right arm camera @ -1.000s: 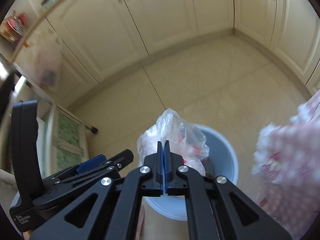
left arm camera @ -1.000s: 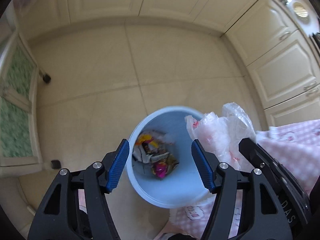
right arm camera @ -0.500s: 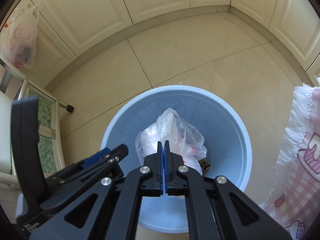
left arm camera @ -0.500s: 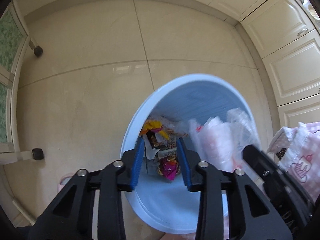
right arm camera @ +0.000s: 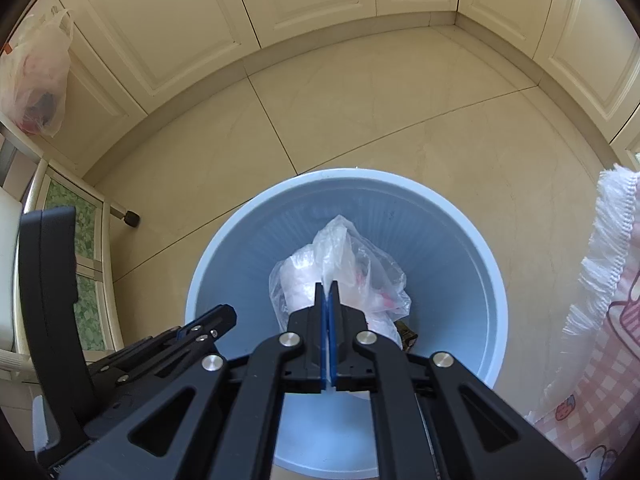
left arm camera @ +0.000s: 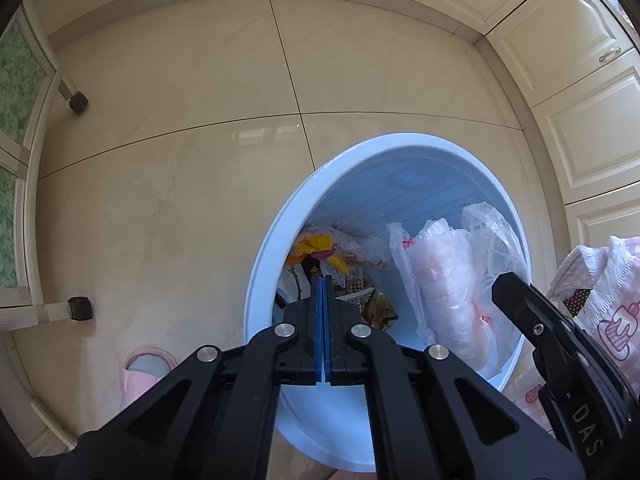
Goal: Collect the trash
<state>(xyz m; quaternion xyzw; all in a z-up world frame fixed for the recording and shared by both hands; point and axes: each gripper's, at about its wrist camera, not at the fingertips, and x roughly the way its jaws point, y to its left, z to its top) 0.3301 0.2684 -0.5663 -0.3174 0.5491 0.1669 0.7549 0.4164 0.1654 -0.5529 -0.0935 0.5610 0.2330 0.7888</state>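
Observation:
A light blue round trash bin [left arm camera: 264, 264] [right arm camera: 460, 240] stands on the tiled floor below both grippers. Crumpled wrappers and paper [left arm camera: 328, 252] lie at its bottom. My right gripper [right arm camera: 328, 292] is shut on a clear plastic bag [right arm camera: 352, 264] and holds it over the bin's opening; the bag also shows in the left wrist view [left arm camera: 452, 280], inside the bin's rim. My left gripper [left arm camera: 322, 284] is shut and empty, above the bin's near left side.
A pink checked tablecloth [left arm camera: 600, 312] [right arm camera: 600, 320] hangs at the right, next to the bin. A chair with castors [left arm camera: 78, 102] stands at the left. Cream cabinets [right arm camera: 320, 0] line the far walls. A plastic bag [right arm camera: 36, 76] hangs at the far left. A pink slipper [left arm camera: 144, 372] lies on the floor.
Both grippers have moved down toward the bin, which looks larger. My left gripper has closed from wide open to shut. The bag has gone from above the rim into the bin's opening.

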